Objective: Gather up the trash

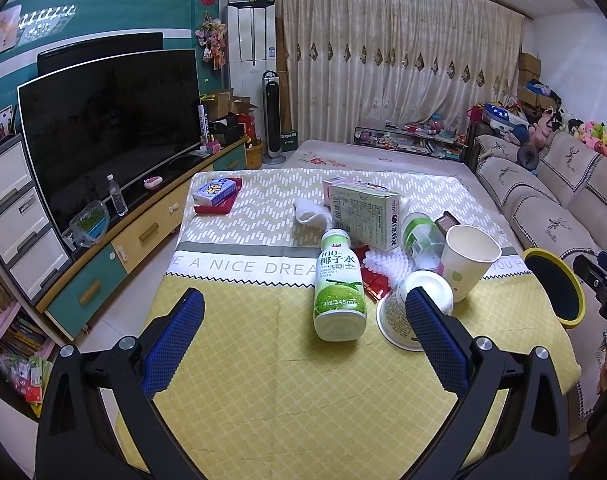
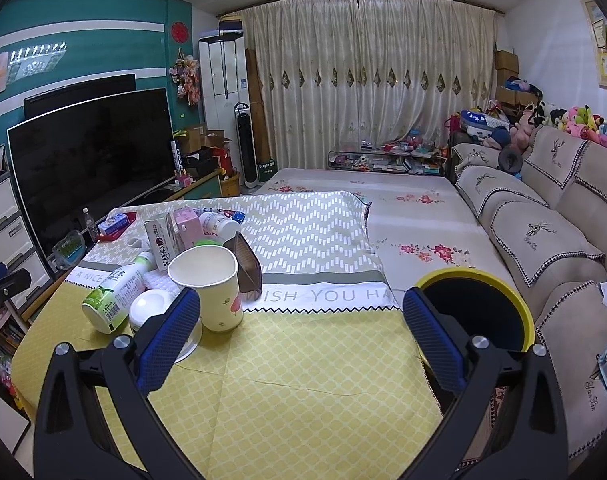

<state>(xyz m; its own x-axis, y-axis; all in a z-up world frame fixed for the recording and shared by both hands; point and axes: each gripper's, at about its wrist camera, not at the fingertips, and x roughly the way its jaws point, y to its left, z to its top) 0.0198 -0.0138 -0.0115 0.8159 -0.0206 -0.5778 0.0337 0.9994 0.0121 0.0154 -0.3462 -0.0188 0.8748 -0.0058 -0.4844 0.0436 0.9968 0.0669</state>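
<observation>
Jaws released on both: left gripper (image 1: 305, 334) and right gripper (image 2: 301, 338) spread wide, empty, above the tabletop (image 1: 263, 380). Trash clustered there: coconut water bottle (image 1: 338, 286) lying flat, paper cup (image 2: 209, 290) upright. Yellow-rimmed bin (image 2: 477, 314) beside the tabletop's right edge.

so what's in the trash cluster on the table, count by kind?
Bottles: 3: green-label coconut water bottle, clear green-label bottle, white bottle with blue label
Cups: 2: upright white paper cup, tipped white tub
Cartons: 2: pale green carton, pink box
Total: 7
</observation>
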